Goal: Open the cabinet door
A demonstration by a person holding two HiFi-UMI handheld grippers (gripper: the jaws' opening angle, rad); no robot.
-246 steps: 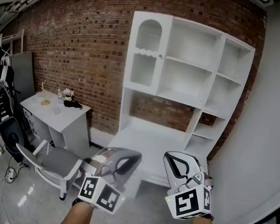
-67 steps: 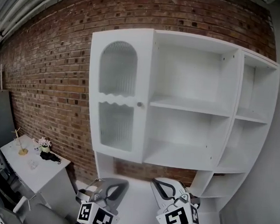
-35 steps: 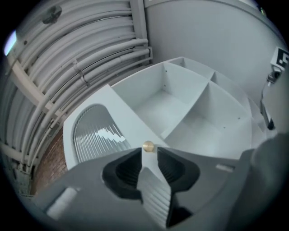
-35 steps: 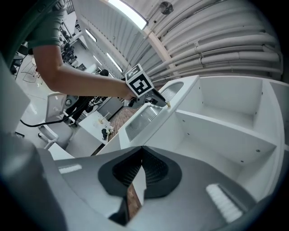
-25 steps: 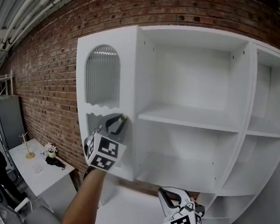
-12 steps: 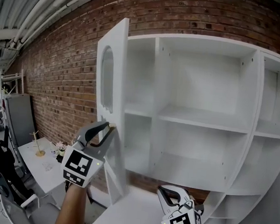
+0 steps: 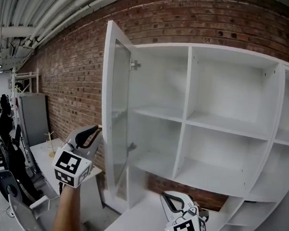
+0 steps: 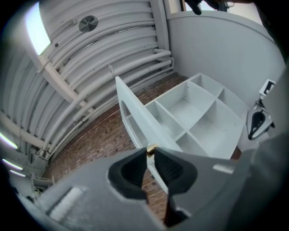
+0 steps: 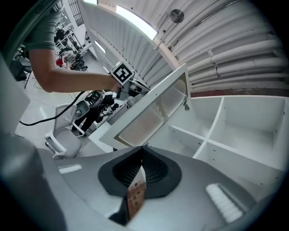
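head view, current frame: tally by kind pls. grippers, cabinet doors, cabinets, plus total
Grippers: 2 (left gripper, right gripper, jaws together on both)
Cabinet doors: 1 (cabinet door, swung open)
Cabinets: 1 (white cabinet)
Total: 4

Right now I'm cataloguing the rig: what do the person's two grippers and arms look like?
Both the left tongs and right tongs are grey moulded shells with dark ribbed pads. Each carries a white cube printed with black square markers. The left forearm shows no sleeve.
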